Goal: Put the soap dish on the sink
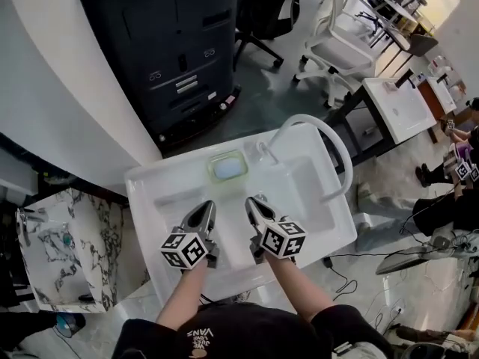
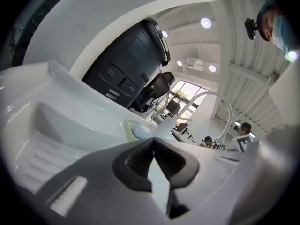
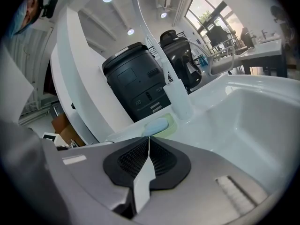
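Two claws: left claw (image 1: 209,206), right claw (image 1: 251,202), both clenched, empty, above one sink (image 1: 150,193); one soap dish (image 1: 227,166) on rim.

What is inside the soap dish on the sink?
A pale blue soap bar lies in the green soap dish. The dish's floor beneath it is covered.

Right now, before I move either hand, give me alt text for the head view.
A pale green soap dish holding a blue soap sits on the back ledge of the white sink, beside the tap. The left tongs and right tongs, both shut and empty, hover over its front.
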Demonstrator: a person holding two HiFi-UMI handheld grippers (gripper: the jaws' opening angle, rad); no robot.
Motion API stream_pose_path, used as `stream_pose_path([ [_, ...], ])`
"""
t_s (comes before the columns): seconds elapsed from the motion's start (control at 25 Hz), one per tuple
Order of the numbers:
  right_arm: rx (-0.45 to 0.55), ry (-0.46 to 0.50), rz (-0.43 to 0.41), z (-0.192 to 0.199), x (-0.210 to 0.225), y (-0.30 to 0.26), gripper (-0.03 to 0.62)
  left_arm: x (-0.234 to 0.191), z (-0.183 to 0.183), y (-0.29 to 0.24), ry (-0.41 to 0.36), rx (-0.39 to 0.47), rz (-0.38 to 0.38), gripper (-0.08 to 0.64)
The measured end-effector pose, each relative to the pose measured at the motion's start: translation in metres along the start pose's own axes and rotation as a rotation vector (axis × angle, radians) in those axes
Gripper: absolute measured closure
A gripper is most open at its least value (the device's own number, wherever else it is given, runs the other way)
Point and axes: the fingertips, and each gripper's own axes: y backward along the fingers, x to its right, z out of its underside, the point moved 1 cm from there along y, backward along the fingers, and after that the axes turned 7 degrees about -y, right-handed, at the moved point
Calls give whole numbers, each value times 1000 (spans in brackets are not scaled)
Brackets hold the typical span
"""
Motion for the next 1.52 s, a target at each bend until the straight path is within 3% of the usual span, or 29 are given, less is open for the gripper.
stream_pose_path([
  [0.92, 55, 25, -79, 49, -46, 142, 589, 104, 38, 123, -131, -10, 34, 508],
  [1.52, 40, 51, -139, 82, -57, 205, 589, 136, 71, 185, -176, -31, 12, 507],
])
